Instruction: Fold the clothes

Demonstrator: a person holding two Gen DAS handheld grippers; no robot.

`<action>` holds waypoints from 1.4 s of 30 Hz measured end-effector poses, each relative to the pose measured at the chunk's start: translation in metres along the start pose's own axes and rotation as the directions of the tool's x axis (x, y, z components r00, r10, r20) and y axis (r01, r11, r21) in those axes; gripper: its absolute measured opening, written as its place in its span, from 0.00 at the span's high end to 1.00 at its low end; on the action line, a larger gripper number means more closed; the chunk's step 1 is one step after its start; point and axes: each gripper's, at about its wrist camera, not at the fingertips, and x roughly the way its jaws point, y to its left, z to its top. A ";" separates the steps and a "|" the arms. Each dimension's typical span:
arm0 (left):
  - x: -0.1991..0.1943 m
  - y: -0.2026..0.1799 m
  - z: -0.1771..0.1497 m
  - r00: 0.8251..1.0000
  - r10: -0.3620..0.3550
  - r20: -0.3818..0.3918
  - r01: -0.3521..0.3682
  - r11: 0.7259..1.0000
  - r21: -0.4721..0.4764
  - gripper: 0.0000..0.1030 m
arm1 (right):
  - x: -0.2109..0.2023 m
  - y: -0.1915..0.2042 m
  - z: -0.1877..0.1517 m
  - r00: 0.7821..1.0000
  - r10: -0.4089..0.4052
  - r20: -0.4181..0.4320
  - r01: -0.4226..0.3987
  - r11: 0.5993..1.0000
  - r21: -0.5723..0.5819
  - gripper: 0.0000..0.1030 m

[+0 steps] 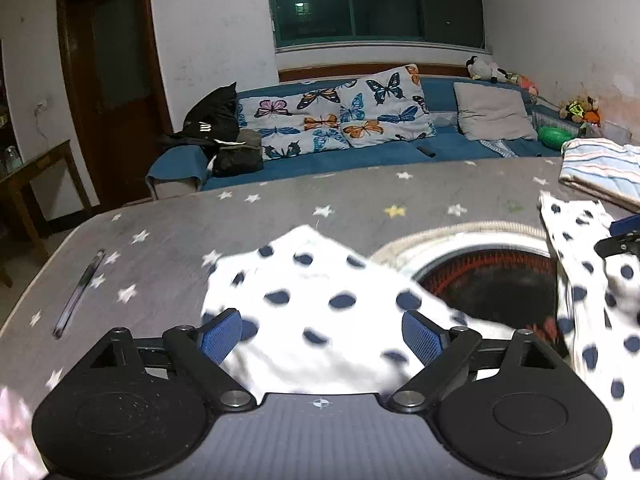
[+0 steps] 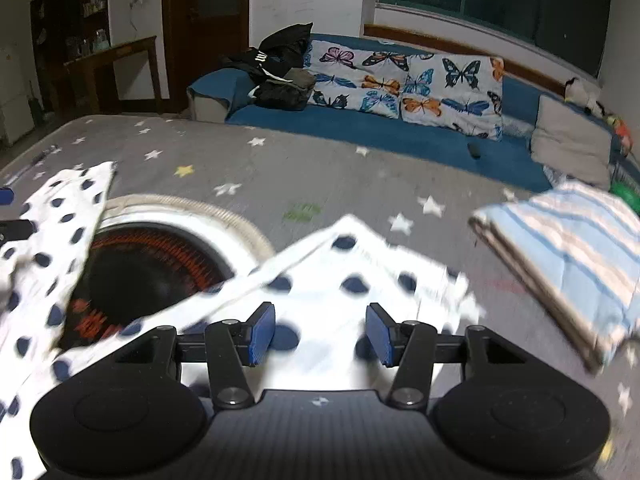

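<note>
A white garment with dark blue dots (image 1: 316,300) lies on the grey star-patterned table (image 1: 180,232), partly over a round heater opening (image 1: 492,280). My left gripper (image 1: 322,338) is open, its blue pads on either side of a bunched corner of the garment. My right gripper (image 2: 320,334) is open over another corner of the same dotted garment (image 2: 352,280). A further part of the garment (image 2: 52,240) lies to the left of the heater opening (image 2: 144,272) in the right wrist view. The right gripper's edge (image 1: 620,240) shows at the far right of the left wrist view.
A folded blue-striped cloth (image 2: 568,260) lies at the table's right side, also in the left wrist view (image 1: 600,168). A thin dark pen-like object (image 1: 80,292) lies near the left edge. A blue sofa with butterfly cushions (image 1: 340,120) stands behind the table. A pink cloth (image 1: 12,432) is at bottom left.
</note>
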 end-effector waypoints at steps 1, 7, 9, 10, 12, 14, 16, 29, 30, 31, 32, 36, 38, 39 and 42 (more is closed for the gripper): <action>-0.003 0.002 -0.004 1.000 0.003 -0.003 -0.003 1.000 -0.005 0.13 | -0.003 0.001 -0.005 1.000 0.008 -0.004 -0.008 1.000 0.007 0.50; -0.017 0.006 -0.028 0.999 0.047 -0.017 -0.047 0.999 0.009 0.13 | -0.014 0.007 -0.033 1.000 0.010 -0.008 -0.010 1.000 -0.005 0.50; -0.019 0.007 -0.034 0.997 0.072 -0.024 -0.071 0.997 0.018 0.13 | -0.019 0.007 -0.039 1.000 -0.006 -0.003 0.006 1.000 -0.020 0.44; -0.019 0.008 -0.037 0.996 0.087 -0.029 -0.086 0.996 0.022 0.13 | -0.020 0.006 -0.042 1.000 -0.008 -0.003 0.008 1.000 -0.020 0.41; -0.019 0.012 -0.043 0.993 0.108 -0.039 -0.107 0.994 0.018 0.13 | -0.024 0.004 -0.046 1.000 -0.010 -0.001 0.010 1.000 -0.016 0.38; -0.020 0.017 -0.048 0.991 0.125 -0.044 -0.125 0.992 -0.002 0.13 | -0.027 0.002 -0.046 1.000 -0.015 0.001 0.015 1.000 -0.002 0.38; -0.023 0.021 -0.051 0.989 0.142 -0.043 -0.143 0.990 -0.016 0.13 | -0.029 0.002 -0.047 1.000 -0.027 0.004 0.027 1.000 0.003 0.38; -0.046 0.026 -0.066 0.978 0.204 -0.034 -0.205 0.979 -0.014 0.43 | -0.044 0.000 -0.061 0.999 -0.037 0.004 0.037 0.998 0.045 0.37; -0.047 0.026 -0.067 0.978 0.207 -0.034 -0.208 0.978 -0.011 0.43 | -0.046 -0.003 -0.062 0.999 -0.042 0.003 0.042 0.998 0.052 0.37; -0.048 0.028 -0.067 0.977 0.209 -0.037 -0.210 0.978 -0.013 0.43 | -0.048 -0.005 -0.064 0.999 -0.047 0.002 0.047 0.997 0.056 0.37; -0.048 0.029 -0.066 0.976 0.213 -0.041 -0.214 0.977 -0.019 0.43 | -0.050 -0.006 -0.064 0.999 -0.052 0.003 0.052 0.997 0.056 0.37; -0.055 0.032 -0.063 0.973 0.227 -0.047 -0.229 0.972 -0.054 0.43 | -0.063 -0.003 -0.062 0.998 -0.041 0.041 0.039 0.998 0.057 0.37; -0.065 0.028 -0.061 0.977 0.210 -0.029 -0.212 0.975 -0.064 0.43 | -0.070 0.002 -0.061 0.998 -0.006 0.063 0.002 0.998 0.063 0.37; -0.071 0.026 -0.060 0.980 0.196 -0.020 -0.197 0.978 -0.064 0.43 | -0.072 0.004 -0.061 0.997 0.011 0.070 -0.016 0.998 0.062 0.37; -0.090 0.016 -0.058 0.992 0.127 0.005 -0.127 0.990 -0.069 0.43 | -0.077 0.015 -0.063 0.995 0.065 0.079 -0.069 0.996 0.051 0.37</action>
